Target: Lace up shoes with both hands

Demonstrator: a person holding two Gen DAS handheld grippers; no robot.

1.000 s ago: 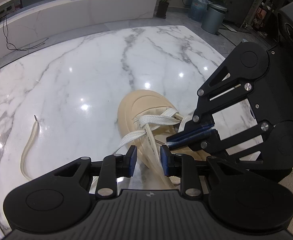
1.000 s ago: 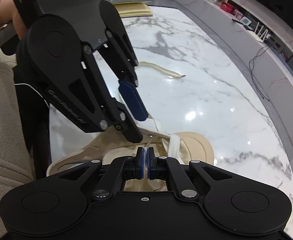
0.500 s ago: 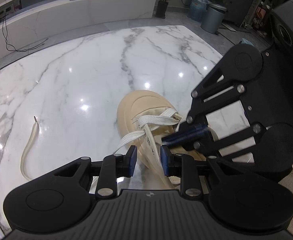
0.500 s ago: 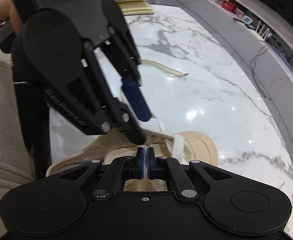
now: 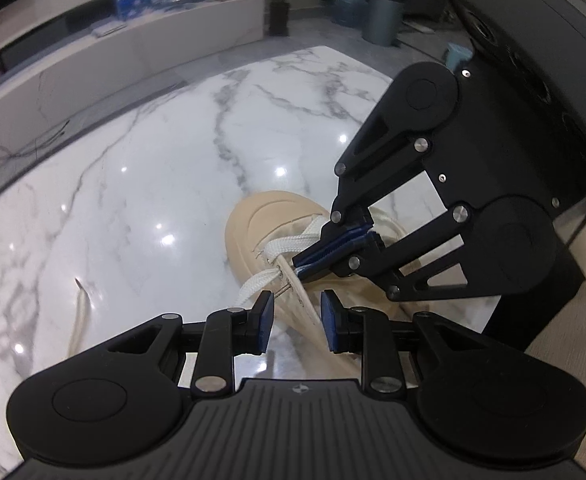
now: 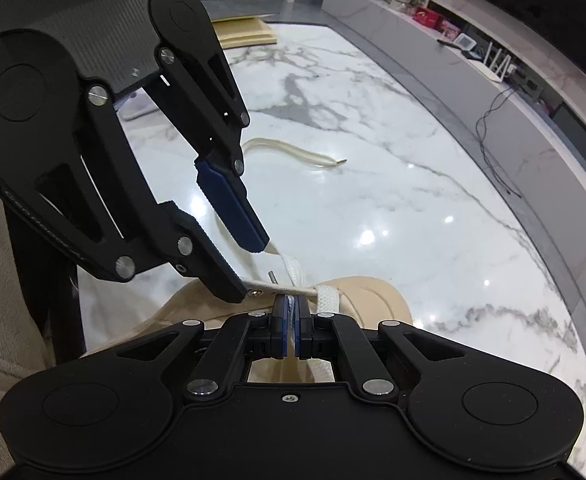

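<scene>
A beige shoe (image 5: 271, 216) rests on the white marble table (image 5: 141, 168) near its front edge, toe pointing toward the middle of the tabletop. A white lace (image 5: 293, 242) crosses its lowest eyelets, and a metal-tipped lace end (image 6: 272, 277) sticks up at the eyelet row. The right gripper (image 6: 291, 314) is clenched on a strand of this lace right over the tongue, its blue pads pressed together with the white cord between them; the left wrist view shows the same closed pads (image 5: 335, 246) against the eyelet flap. The left gripper (image 5: 296, 322) stands released, its pads apart on either side of the beige eyelet strip, just beside the metal tip and touching nothing that I can tell. A loose cream lace (image 6: 293, 150) lies on the marble well apart from the shoe, toward the table's far side in the right wrist view.
</scene>
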